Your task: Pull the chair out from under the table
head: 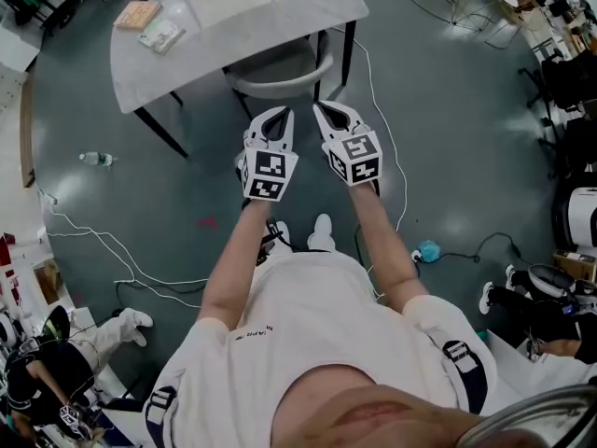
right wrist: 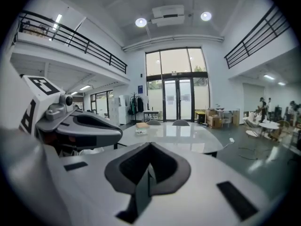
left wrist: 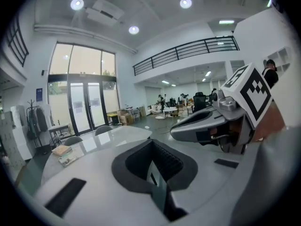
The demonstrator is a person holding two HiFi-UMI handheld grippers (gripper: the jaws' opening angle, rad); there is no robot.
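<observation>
The left tool [left wrist: 153, 166] has its jaws pressed together with nothing between them; its own view shows only the dark pads meeting along a thin seam. The right tool [right wrist: 149, 166] stands the same way, jaws narrowed to a seam and empty. In the head view the two tools are held side by side just apart, marker cubes facing up, each at the end of a bare forearm stretched out from a person in a white T-shirt [head: 308, 315]. Both tools point ahead and slightly down toward the chair [head: 280, 87].

The chair is grey, with a curved back rail. It is tucked under the near edge of the tabletop [head: 233, 26], so that the seat lies mostly beneath the pale top and only the back rail and part of the seat stick out on the person's side. The tool tips are close to that rail in the head view, but neither touches it.

On the tabletop's far left corner lie a brownish book [head: 138, 14] and, just beside it, a small packet [head: 161, 35]. The tabletop stands on dark legs over a grey-green floor [head: 448, 138]. On the floor to the left lies a bottle [head: 96, 160], and a white cable [head: 387, 138] runs past the table on the right.
</observation>
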